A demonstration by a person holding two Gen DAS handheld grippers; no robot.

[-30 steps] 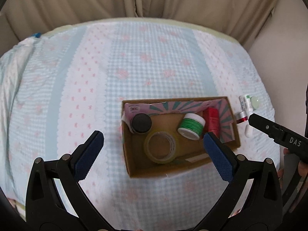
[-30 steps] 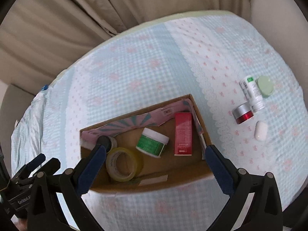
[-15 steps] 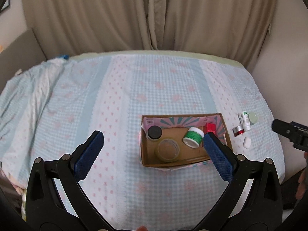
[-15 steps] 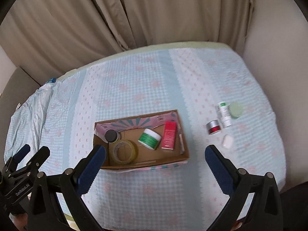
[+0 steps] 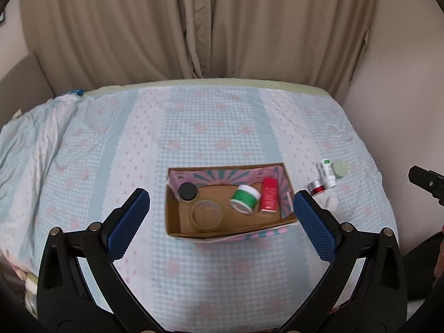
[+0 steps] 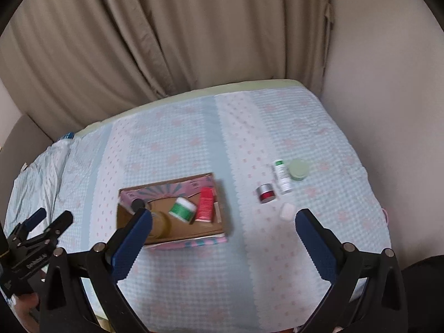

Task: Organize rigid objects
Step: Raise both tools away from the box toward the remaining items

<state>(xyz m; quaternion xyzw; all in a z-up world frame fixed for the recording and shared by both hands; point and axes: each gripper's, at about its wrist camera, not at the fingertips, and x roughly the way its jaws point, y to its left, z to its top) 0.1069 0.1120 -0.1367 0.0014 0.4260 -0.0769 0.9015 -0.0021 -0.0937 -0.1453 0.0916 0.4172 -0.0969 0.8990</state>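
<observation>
An open cardboard box point(image 5: 173, 222) point(image 6: 122, 219) sits on the bed. Inside lie a black-lidded jar point(image 5: 187, 190), a tape roll point(image 5: 206, 215), a green-and-white jar point(image 5: 245, 198) point(image 6: 182, 208) and a red carton point(image 5: 269, 198) point(image 6: 205, 204). To its right on the bedspread lie a white bottle point(image 6: 282, 176), a pale green lid point(image 6: 298, 169), a red-and-silver jar point(image 6: 266, 193) and a small white piece point(image 6: 287, 211). My left gripper point(image 5: 221, 212) is open, held well back from the box. My right gripper point(image 6: 223, 223) is open too, nothing between its fingers.
The bed carries a blue-and-pink checked spread point(image 5: 222, 127). Beige curtains point(image 5: 211, 27) hang behind it and a plain wall point(image 6: 388, 69) stands at the right. The left gripper point(image 6: 38, 233) shows at the right wrist view's lower left with a hand point(image 6: 25, 305) below it.
Both grippers have pulled back and up from the box, which now looks smaller and farther. The objects have not moved.
</observation>
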